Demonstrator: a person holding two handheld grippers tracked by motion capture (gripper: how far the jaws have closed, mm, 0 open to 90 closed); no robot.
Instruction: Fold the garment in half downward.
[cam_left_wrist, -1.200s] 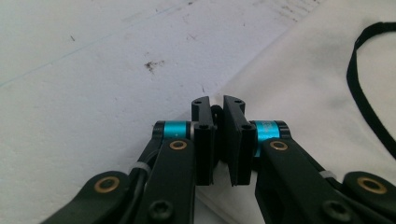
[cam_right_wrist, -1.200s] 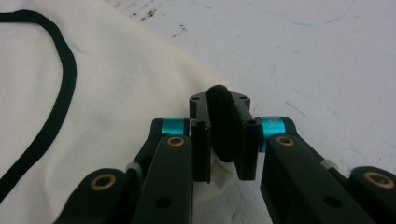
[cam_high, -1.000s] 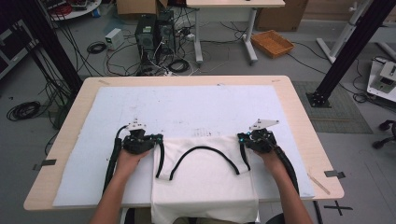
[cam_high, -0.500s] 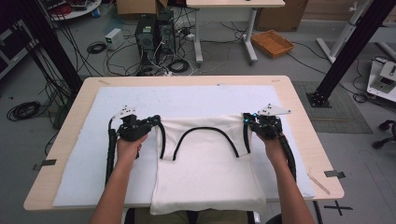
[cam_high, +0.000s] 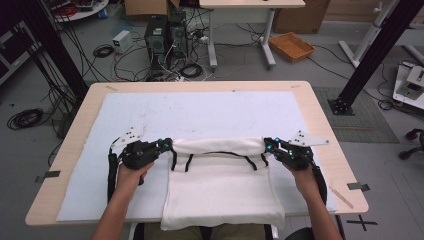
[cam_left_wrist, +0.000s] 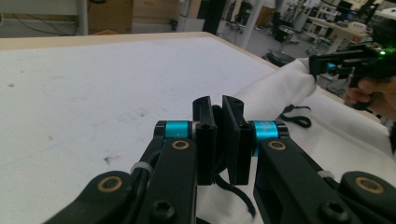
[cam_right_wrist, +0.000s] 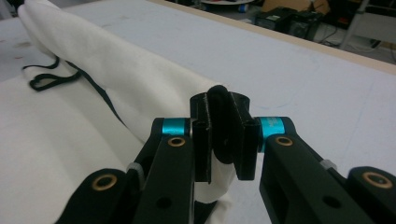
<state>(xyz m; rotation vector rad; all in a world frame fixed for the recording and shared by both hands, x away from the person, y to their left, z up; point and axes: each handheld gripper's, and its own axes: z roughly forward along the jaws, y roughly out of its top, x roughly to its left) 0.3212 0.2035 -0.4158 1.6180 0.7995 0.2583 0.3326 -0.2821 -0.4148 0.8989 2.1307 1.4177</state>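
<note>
White cloth garment (cam_high: 222, 190) with black trim lies low at centre of the frame on my counter (cam_high: 320, 115); left tool (cam_high: 167, 146) and right tool (cam_high: 267, 145) are each clamped on its folded upper corners.

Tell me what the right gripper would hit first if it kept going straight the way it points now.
The right gripper, shut on the white cloth bag's black-trimmed corner, points across the bare white table cover. The way looks free to the table's far wooden edge, though depth is hard to judge.
</note>
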